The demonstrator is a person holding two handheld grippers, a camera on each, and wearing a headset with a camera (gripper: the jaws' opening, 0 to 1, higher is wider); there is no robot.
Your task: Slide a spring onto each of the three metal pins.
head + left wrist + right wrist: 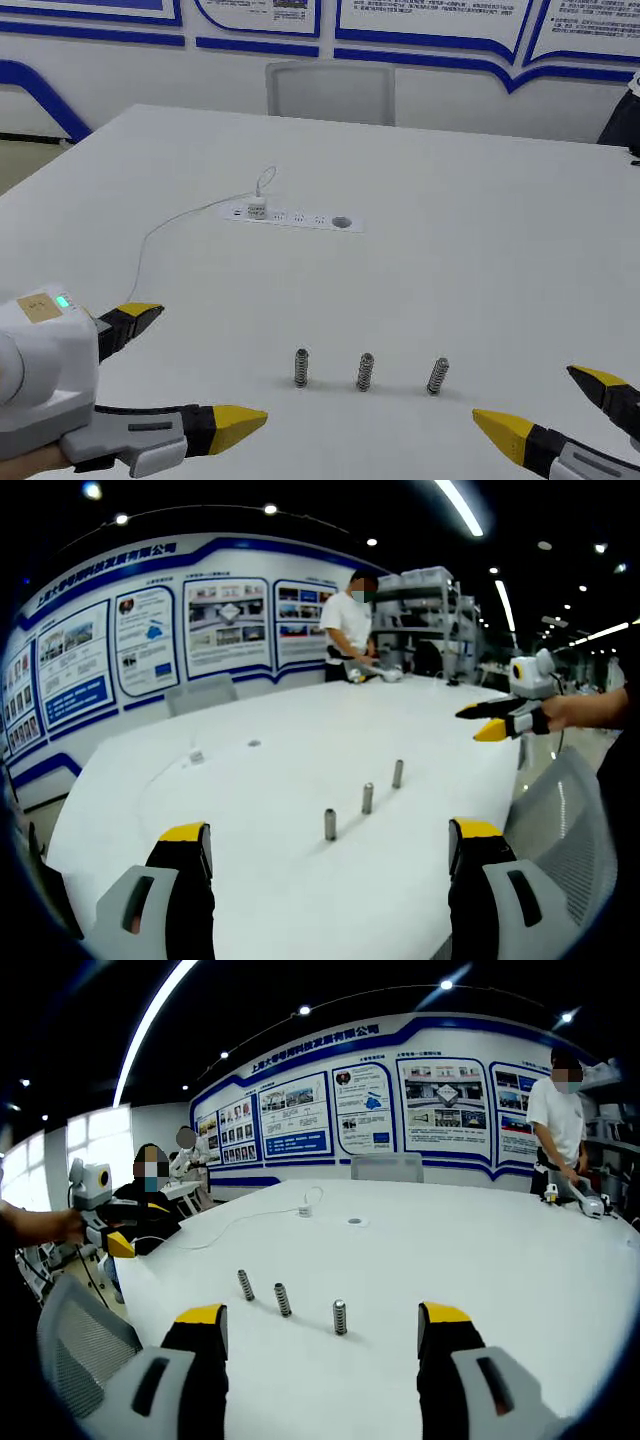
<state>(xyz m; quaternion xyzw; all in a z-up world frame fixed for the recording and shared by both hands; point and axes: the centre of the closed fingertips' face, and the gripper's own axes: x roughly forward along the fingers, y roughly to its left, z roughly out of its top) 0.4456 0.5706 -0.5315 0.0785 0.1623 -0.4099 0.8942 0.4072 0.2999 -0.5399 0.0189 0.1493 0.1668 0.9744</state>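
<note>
A large white desk [450, 250] carries everything, with a power strip [295, 216] lying flat near its middle. Close to the desk's near edge, the left gripper [200, 362] hangs toward the near-left corner and the right gripper [525, 393] toward the near-right. Both have their yellow-tipped jaws spread wide and hold nothing. Between them stands a row of three metal pins [365, 371], running parallel to the near edge. Each pin is upright with its long axis vertical, apart from its neighbours and from both grippers. A coiled spring [301, 367] appears to sit on every pin, so the task looks finished or nearly so. In the left gripper view the row [367, 797] recedes ahead between the jaws. The right gripper view shows the same, with the coils plain to see [283, 1300]. Each gripper is nearer its own end of the row, and the middle pin seems about equally far from both. Any further approach would come from the side, with any lift going straight up along a pin.
</note>
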